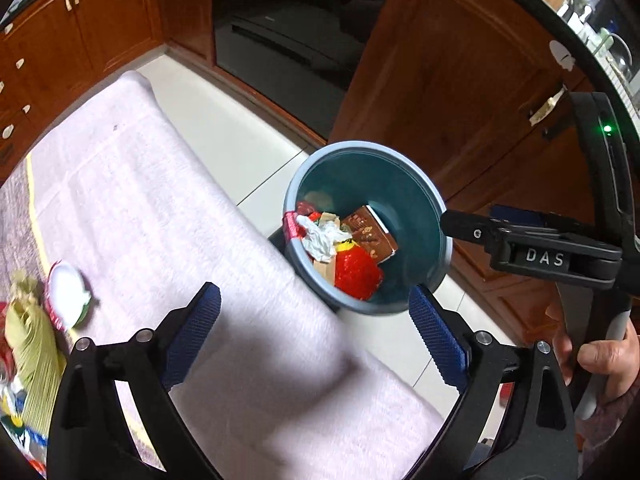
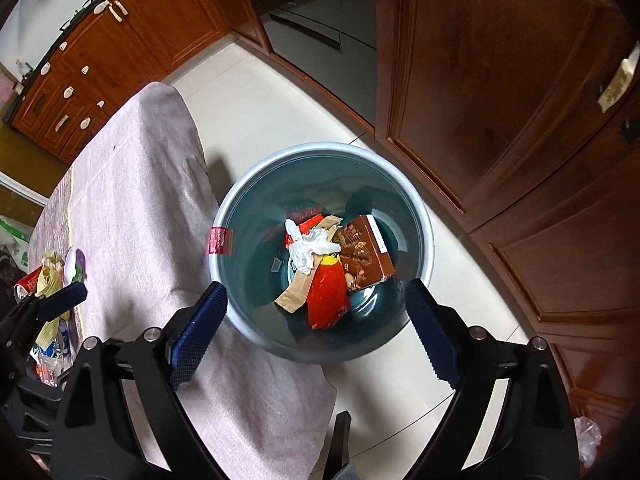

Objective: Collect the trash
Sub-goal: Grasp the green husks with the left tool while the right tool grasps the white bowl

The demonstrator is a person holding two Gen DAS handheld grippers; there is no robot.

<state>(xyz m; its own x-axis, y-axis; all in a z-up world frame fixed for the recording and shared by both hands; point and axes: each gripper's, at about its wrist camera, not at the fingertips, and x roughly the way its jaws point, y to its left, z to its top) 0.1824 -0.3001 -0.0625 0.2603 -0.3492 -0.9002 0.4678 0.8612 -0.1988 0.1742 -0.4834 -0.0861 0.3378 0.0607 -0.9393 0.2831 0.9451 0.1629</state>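
Note:
A blue-grey trash bin point(image 1: 424, 196) point(image 2: 240, 196) stands on the floor beside the table. It holds a brown box point(image 1: 370, 236) point(image 2: 362, 250), a red wrapper point(image 1: 356, 274) point(image 2: 326, 294) and a crumpled white tissue point(image 1: 322, 238) point(image 2: 310, 246). My right gripper point(image 2: 314, 334) is open and empty directly above the bin. My left gripper point(image 1: 314, 334) is open and empty over the table edge, left of the bin. More trash lies at the table's far left: a yellow-green bag point(image 1: 30, 344) point(image 2: 48, 276) and a white-lidded cup point(image 1: 68, 294) point(image 2: 74, 266).
A pink cloth covers the table point(image 1: 160, 208) point(image 2: 132, 192). Wooden cabinets point(image 1: 460, 80) point(image 2: 500, 100) stand close behind the bin. White tiled floor point(image 1: 224, 132) point(image 2: 280, 92) lies around it. The right gripper's body point(image 1: 540, 256) shows in the left wrist view, right of the bin.

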